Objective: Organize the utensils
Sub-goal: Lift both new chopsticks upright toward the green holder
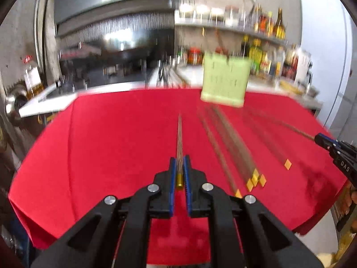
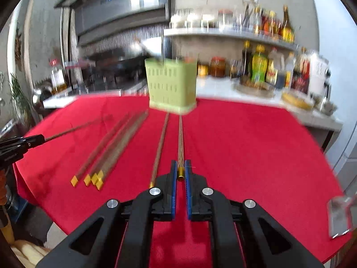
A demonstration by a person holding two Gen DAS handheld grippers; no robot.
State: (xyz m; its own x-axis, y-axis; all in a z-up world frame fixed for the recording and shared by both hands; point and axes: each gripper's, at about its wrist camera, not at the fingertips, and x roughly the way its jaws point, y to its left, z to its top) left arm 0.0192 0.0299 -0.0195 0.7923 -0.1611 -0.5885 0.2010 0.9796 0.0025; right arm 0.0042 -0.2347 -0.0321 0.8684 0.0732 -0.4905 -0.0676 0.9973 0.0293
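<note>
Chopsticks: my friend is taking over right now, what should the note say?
Left hand-held gripper: shut on one chopstick.
Right hand-held gripper: shut on another chopstick.
Green holder stands at the far side of the red cloth.
Done: both chopsticks gripped near their gold ends.
Left: drop both in the holder, then gather the loose chopsticks lying on the cloth.

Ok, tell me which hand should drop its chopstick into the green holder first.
Probably the right. Both grippers are shut on a chopstick, but the right gripper has its chopstick aimed almost straight at the green holder. The left gripper's chopstick points left of the holder.
</note>
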